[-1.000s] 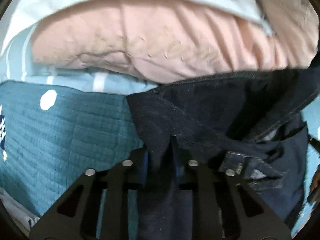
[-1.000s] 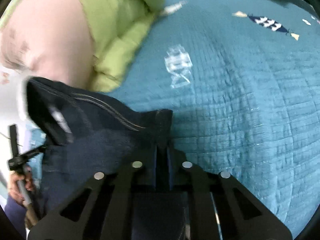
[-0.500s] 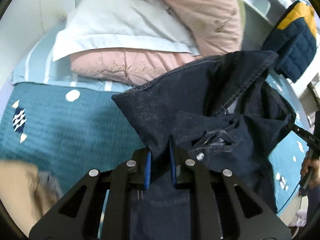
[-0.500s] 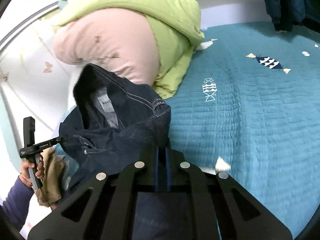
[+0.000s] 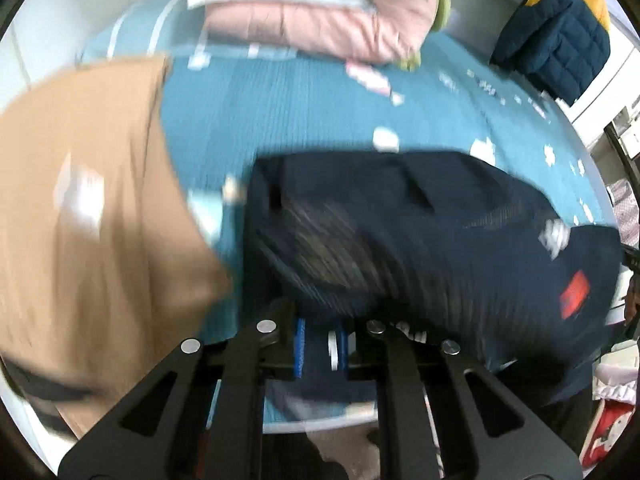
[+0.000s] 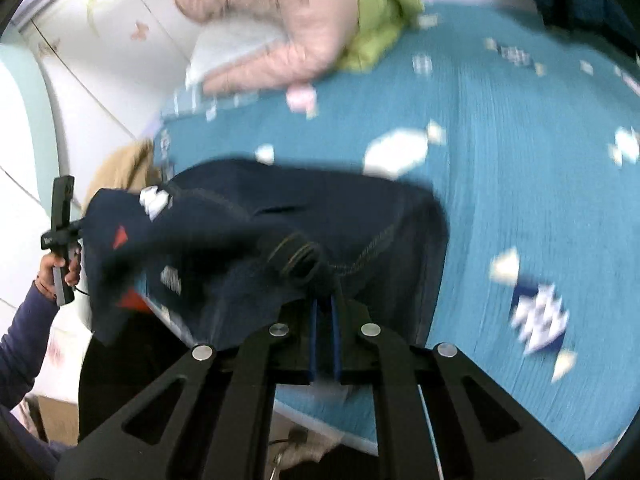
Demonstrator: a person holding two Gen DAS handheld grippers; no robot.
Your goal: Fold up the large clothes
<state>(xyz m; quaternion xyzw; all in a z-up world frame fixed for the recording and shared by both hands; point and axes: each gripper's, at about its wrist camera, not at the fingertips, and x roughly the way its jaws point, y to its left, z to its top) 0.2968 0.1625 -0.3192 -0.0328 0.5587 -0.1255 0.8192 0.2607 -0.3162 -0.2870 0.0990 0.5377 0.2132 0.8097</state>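
Lowered onto the teal bedspread [image 5: 304,120], dark jeans [image 5: 420,232] stay pinched in both tools [image 5: 320,344] [image 6: 324,336]

bed [image 5: 312,120]: teal quilt | on it: dark denim garment [image 5: 420,232], tan garment [image 5: 88,208], pink duvet [image 5: 320,28]

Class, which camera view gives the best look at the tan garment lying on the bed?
The left wrist view: the tan garment fills its left side, lying on the teal bedspread beside the dark jeans, though blurred. The right wrist view shows only a small tan patch behind the jeans.
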